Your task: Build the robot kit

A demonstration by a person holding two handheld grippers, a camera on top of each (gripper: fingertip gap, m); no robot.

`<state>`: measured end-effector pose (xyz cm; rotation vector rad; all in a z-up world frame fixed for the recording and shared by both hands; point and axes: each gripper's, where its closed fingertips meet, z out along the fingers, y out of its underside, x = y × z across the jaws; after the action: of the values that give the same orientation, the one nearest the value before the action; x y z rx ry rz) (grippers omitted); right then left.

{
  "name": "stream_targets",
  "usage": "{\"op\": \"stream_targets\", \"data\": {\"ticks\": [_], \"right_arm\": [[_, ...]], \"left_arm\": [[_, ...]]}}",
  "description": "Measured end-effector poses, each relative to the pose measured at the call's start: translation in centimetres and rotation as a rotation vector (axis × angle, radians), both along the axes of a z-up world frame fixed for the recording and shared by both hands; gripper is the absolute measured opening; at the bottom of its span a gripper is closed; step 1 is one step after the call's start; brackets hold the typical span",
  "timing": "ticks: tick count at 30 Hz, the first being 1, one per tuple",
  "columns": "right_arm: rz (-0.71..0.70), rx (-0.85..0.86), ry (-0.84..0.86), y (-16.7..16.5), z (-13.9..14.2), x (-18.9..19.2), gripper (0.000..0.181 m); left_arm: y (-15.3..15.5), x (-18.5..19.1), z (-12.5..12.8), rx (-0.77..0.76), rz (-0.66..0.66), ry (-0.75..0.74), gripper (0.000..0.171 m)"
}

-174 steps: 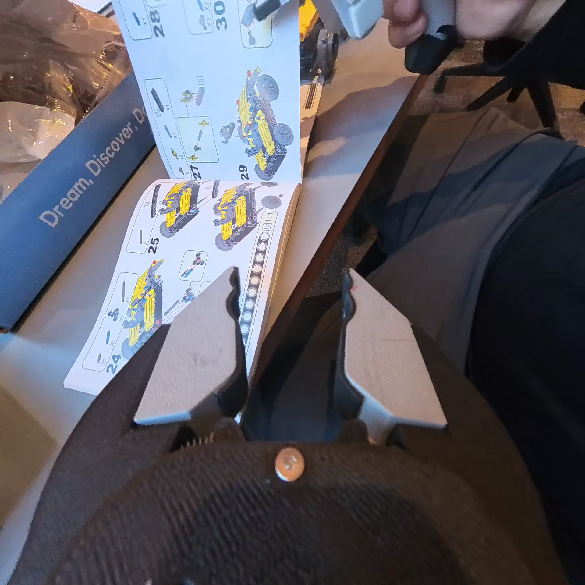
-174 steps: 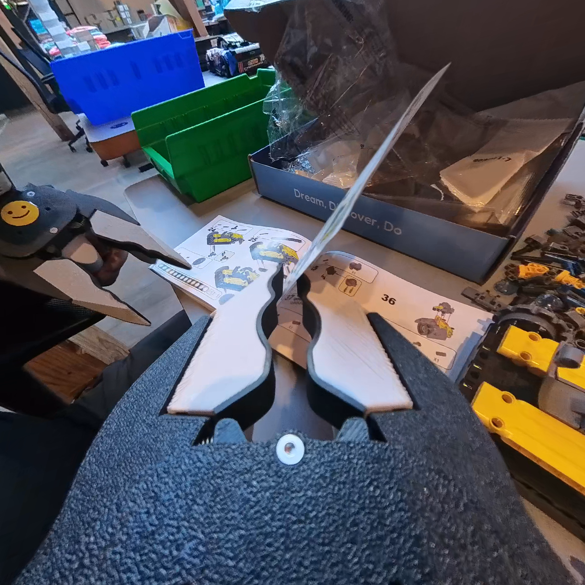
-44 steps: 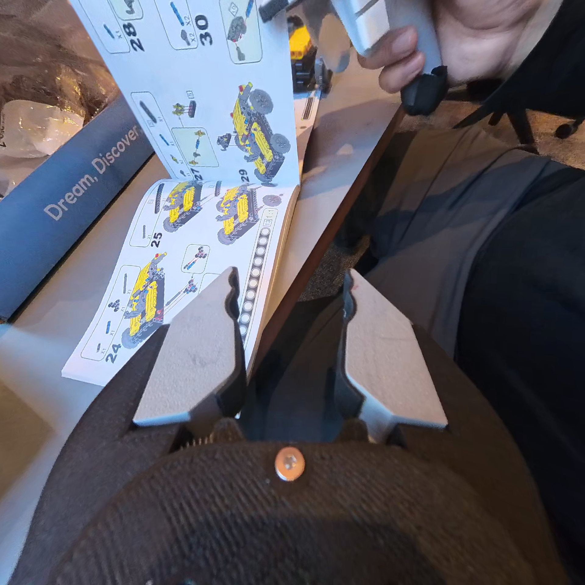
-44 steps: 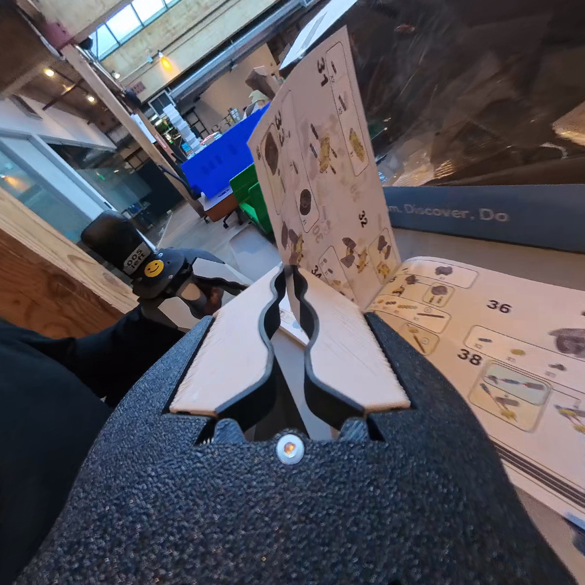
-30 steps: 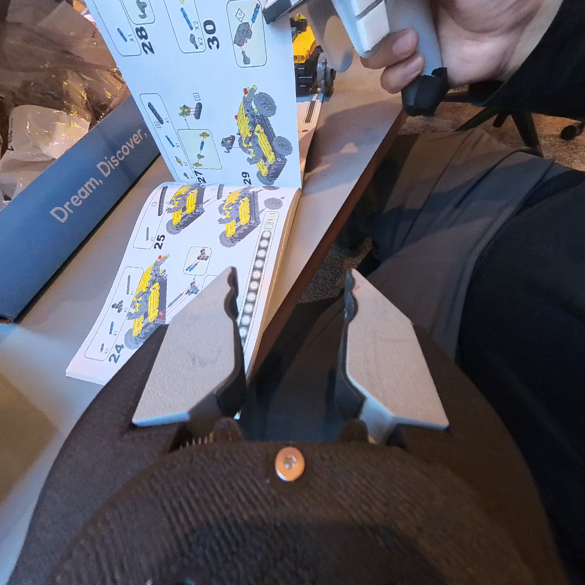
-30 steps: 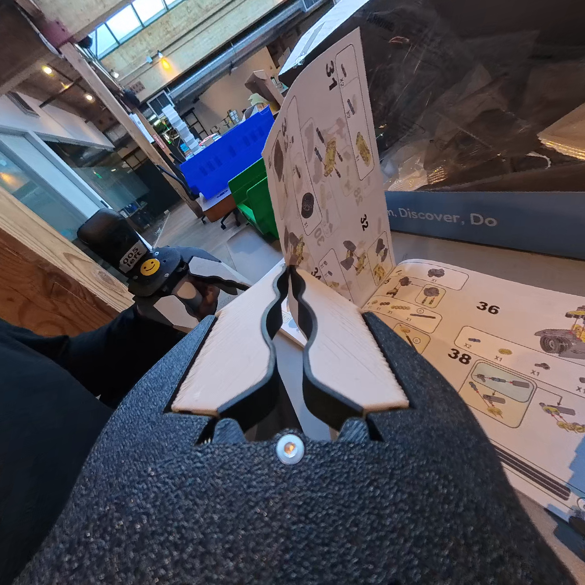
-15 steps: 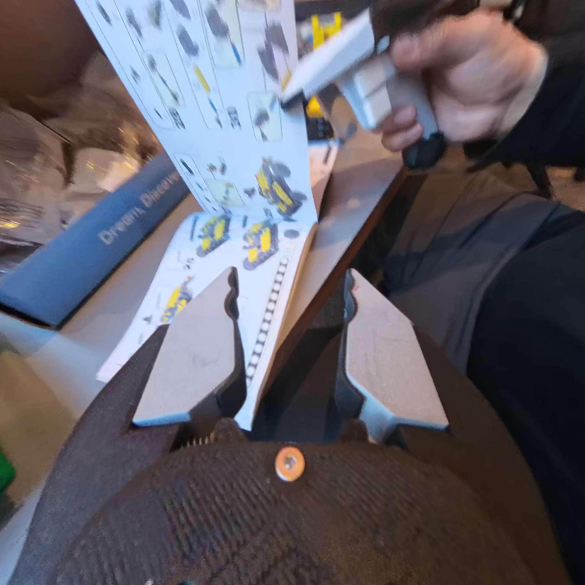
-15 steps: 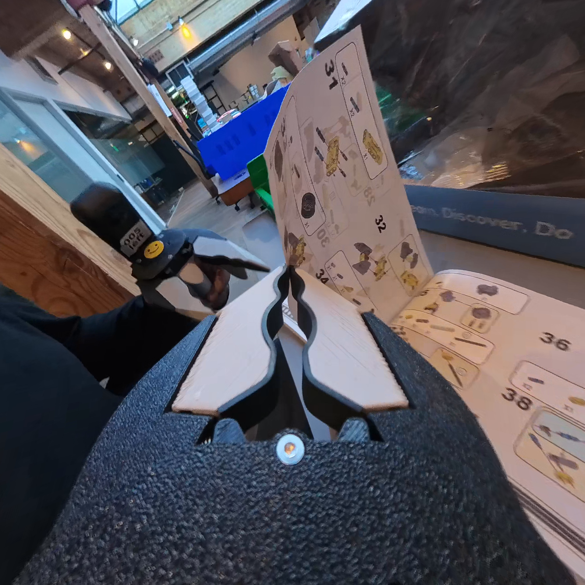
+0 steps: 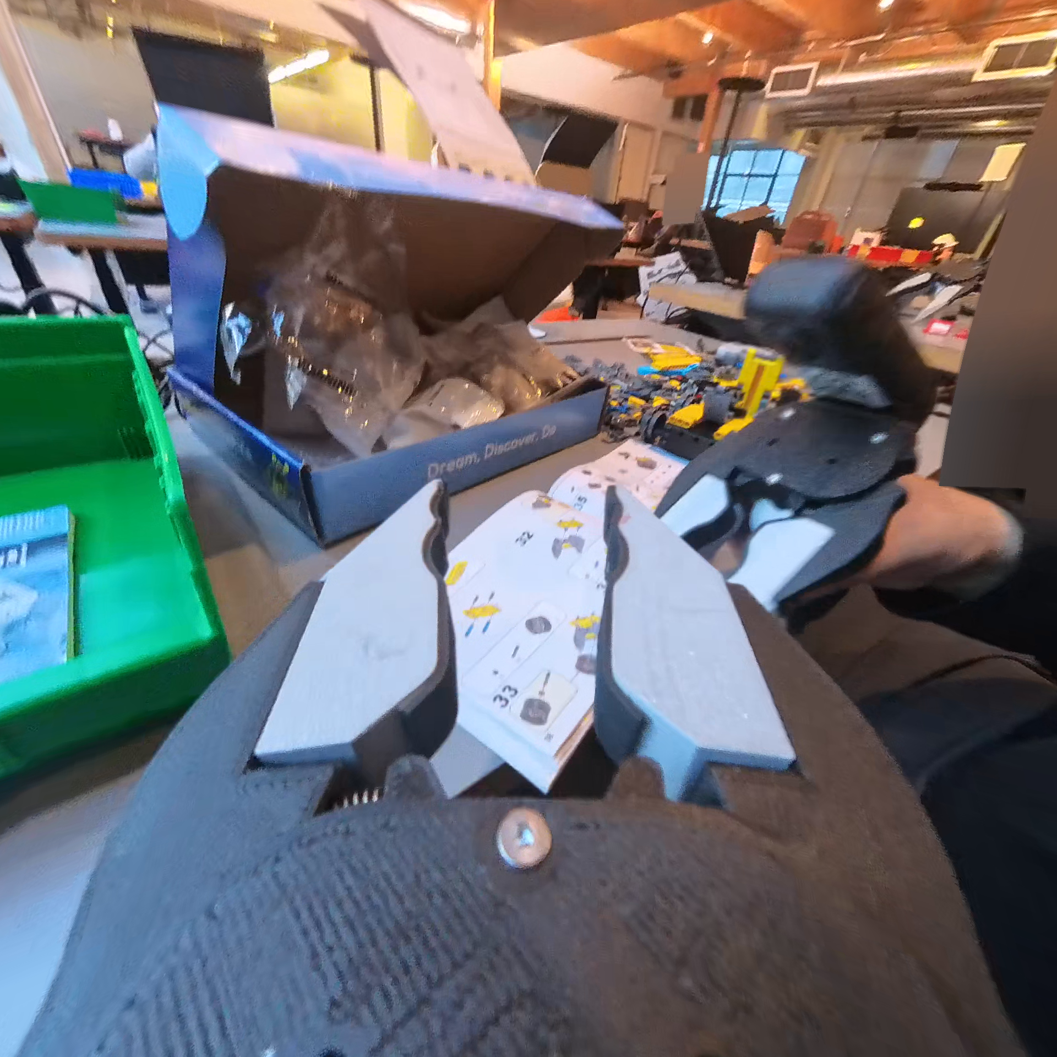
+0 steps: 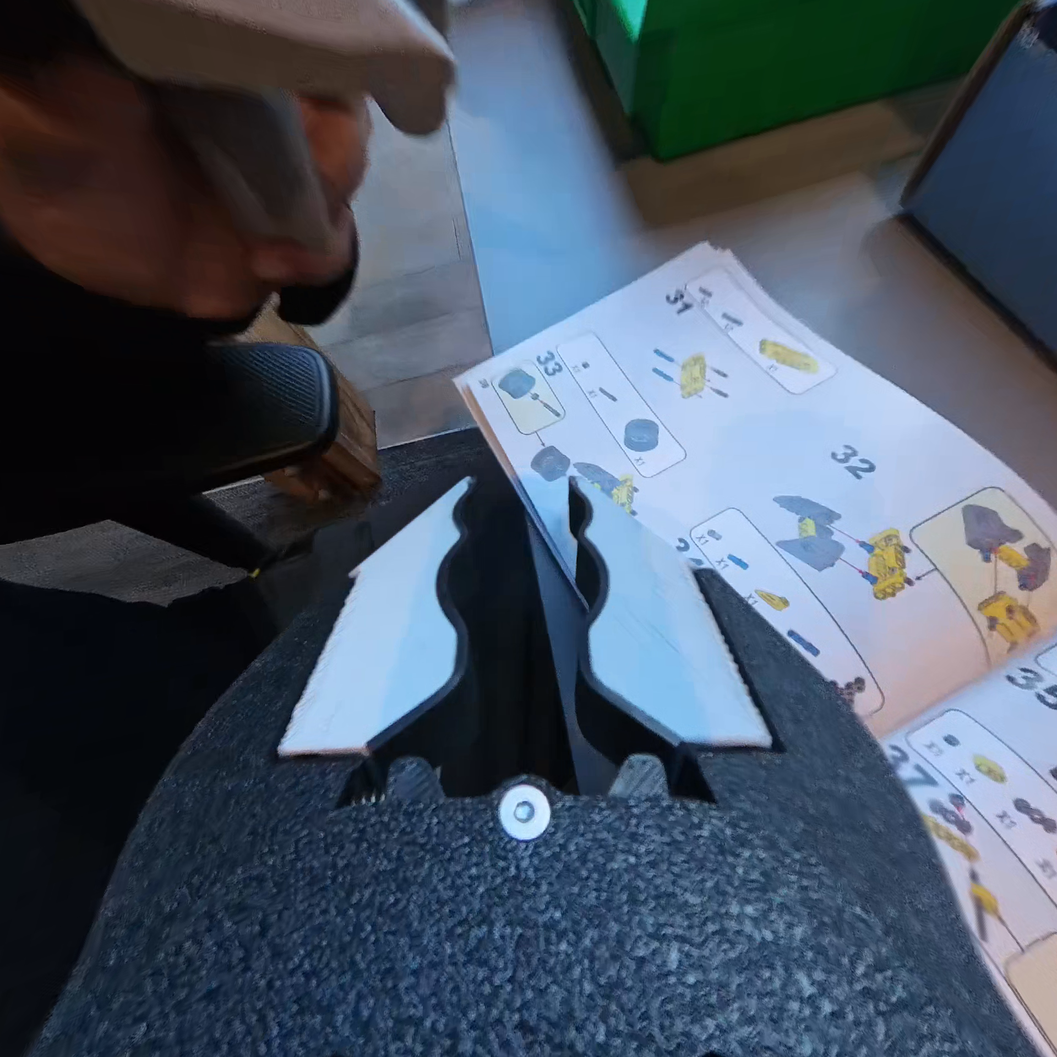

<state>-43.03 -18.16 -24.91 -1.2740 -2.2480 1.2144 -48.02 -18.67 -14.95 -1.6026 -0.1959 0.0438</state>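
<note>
Grey table [image 9: 251, 549] carries everything. Left gripper [image 9: 523, 515] hovers with fingers apart, nothing between them, above the open booklet [image 9: 532, 618] at centre frame. Right gripper [image 10: 520, 492], fingers also apart, straddles the booklet's edge at lower centre. Blue box [image 9: 400, 475] sits behind, green bin [image 9: 114, 515] at left.

Green bin [image 9: 103, 515], blue box [image 9: 457, 469]

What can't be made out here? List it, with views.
Left wrist view: pale-blue booklet in the green plastic bin, cut by the left edge.
Right wrist view: left gripper, motion-blurred at top left.
Right wrist view: white paper instruction booklet, near edge behind the right gripper.
</note>
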Motion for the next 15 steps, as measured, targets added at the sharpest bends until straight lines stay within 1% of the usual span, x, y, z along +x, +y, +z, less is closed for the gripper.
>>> {"op": "stream_targets", "data": {"ticks": [2,4,8,12,15], "right_arm": [[0.002,-0.024,0.058,0.4,1.8,1.0,0.035],[-0.003,-0.062,0.124,1.5,4.0,2.5,0.035],[-0.061,-0.117,0.225,5.7,6.8,6.7,0.033],[-0.189,-0.109,0.314,11.2,7.4,11.0,0.030],[-0.356,-0.073,0.369,15.8,6.8,14.1,0.028]], "left_arm": [[0.0,-0.2,-1.2,-0.043,0.020,-0.017,0.053],[0.0,0.0,-2.2,-0.079,0.028,-0.023,0.053],[0.2,1.6,-3.5,-0.104,0.003,-0.034,0.053],[1.1,4.8,-4.5,-0.116,-0.087,-0.024,0.053],[2.1,7.7,-4.2,-0.101,-0.169,0.035,0.052]]}}
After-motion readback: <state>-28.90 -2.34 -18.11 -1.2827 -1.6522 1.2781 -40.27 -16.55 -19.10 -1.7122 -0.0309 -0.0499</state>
